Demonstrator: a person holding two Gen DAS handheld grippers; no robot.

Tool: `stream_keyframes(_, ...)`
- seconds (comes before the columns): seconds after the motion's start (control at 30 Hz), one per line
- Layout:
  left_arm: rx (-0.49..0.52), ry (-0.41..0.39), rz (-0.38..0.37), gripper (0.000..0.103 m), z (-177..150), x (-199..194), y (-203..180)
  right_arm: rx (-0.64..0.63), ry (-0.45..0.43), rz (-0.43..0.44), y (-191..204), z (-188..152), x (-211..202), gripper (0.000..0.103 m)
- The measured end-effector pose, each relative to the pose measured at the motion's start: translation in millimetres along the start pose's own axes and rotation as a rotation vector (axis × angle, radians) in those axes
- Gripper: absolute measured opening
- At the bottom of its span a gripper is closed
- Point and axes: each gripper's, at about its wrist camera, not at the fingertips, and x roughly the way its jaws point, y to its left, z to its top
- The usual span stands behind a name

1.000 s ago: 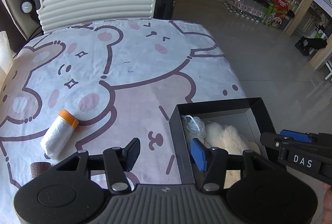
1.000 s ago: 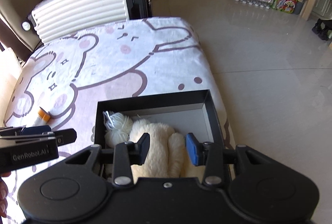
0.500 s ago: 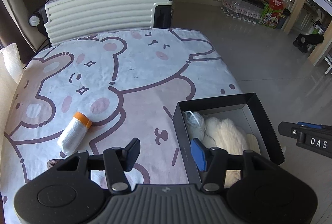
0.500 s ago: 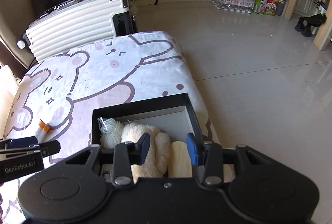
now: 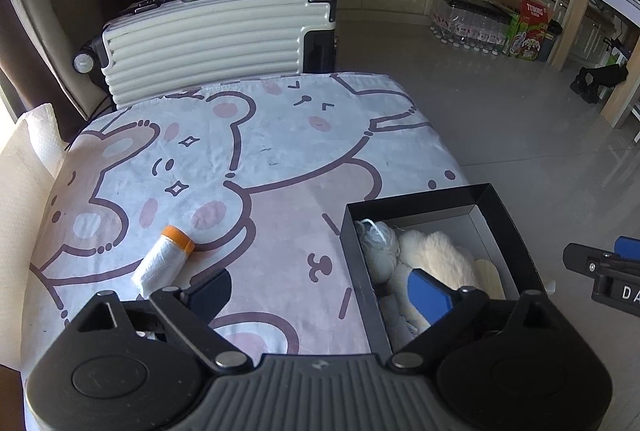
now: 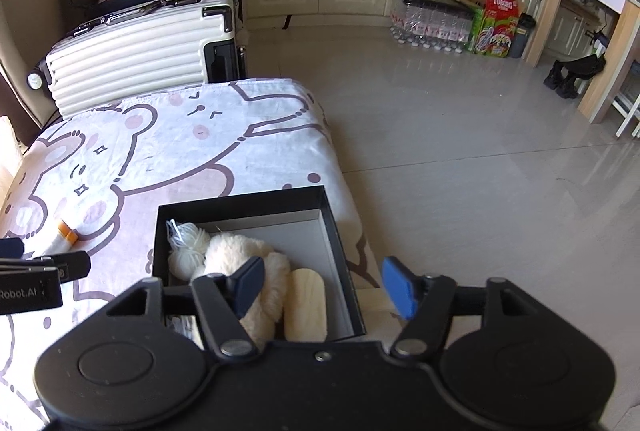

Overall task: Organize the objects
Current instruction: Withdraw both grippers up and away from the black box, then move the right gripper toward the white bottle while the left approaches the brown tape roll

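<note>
A black open box (image 5: 496,209) (image 6: 332,227) sits at the table's right front corner. It holds a white yarn ball (image 5: 378,245) (image 6: 186,247), a fluffy cream plush (image 5: 436,259) (image 6: 236,251) and a pale oblong pad (image 6: 306,305). A white roll with an orange cap (image 5: 164,259) (image 6: 66,235) lies on the cloth left of the box. My left gripper (image 5: 320,291) is open and empty, above the table's front part between roll and box. My right gripper (image 6: 324,287) is open and empty above the box's near right part.
The table (image 5: 280,135) wears a pink-and-white cartoon bear cloth. A white ribbed suitcase (image 5: 216,35) stands behind it. A white padded sheet (image 5: 28,151) stands at the left edge. Tiled floor (image 6: 460,151) lies to the right, with bottle packs (image 6: 432,23) by the cabinets.
Both grippers have pulled back and up, away from the box. Both sets of jaws have opened wider. The box and the roll have not moved.
</note>
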Motion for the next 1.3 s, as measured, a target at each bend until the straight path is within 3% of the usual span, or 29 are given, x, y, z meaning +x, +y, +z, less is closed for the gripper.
stream_keyframes(0.33, -0.002, -0.016, 0.018, 0.103, -4.8, -4.5, -0.9, 0.015, -0.025, -0.043, -10.3, -7.5, -9.3, 0.098)
stream_keyframes(0.5, -0.013, -0.02, 0.023, 0.103, -5.4, -4.9, 2.0, 0.026, -0.032, -0.053, -14.2, -9.0, -10.6, 0.103)
stream_keyframes(1.3, -0.025, -0.032, 0.028, 0.103, -4.6, -4.7, 15.5, 0.018, -0.013, -0.062, -8.2, -7.7, -3.2, 0.103)
